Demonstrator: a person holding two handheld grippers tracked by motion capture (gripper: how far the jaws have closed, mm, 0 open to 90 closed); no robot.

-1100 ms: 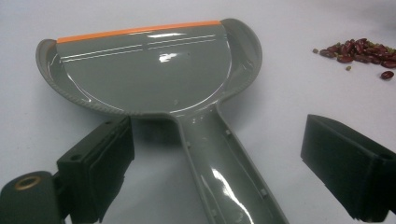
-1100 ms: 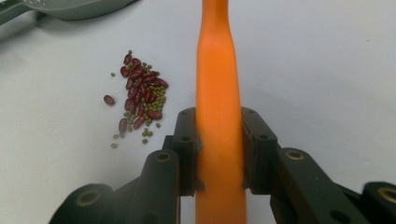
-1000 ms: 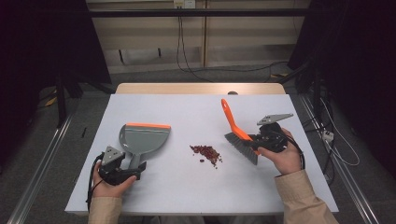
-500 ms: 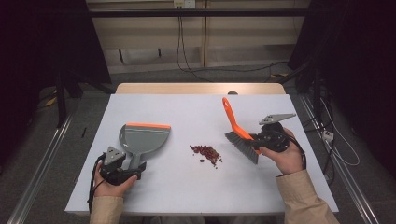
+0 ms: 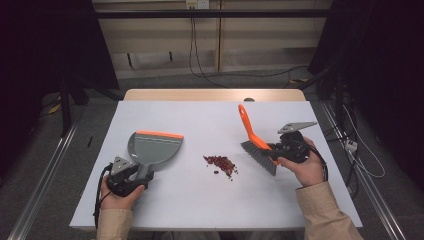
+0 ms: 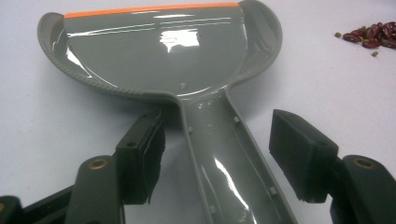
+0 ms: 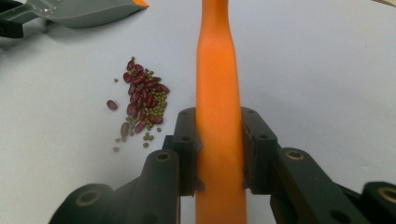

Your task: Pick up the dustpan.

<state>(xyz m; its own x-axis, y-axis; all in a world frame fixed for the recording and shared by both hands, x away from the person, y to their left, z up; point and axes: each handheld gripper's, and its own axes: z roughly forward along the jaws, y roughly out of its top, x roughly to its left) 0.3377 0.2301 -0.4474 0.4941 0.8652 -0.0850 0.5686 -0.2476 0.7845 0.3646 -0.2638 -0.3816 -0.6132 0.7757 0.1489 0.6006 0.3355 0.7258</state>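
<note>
My left gripper (image 6: 215,158) has just been closing; its pads flank the handle of the glossy grey dustpan (image 6: 159,56) without touching, the scoop bare. My right gripper (image 7: 218,149) clamps the smooth orange brush (image 7: 217,93); beans (image 7: 140,102) lie left of it.

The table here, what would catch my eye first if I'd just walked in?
Probably the bright orange brush, clamped by its handle in the right claw at the table's right side. Next, the small heap of red and green beans in the middle. At the left lies a grey dustpan; the left claw has just been closing around its handle, not yet touching.
</note>
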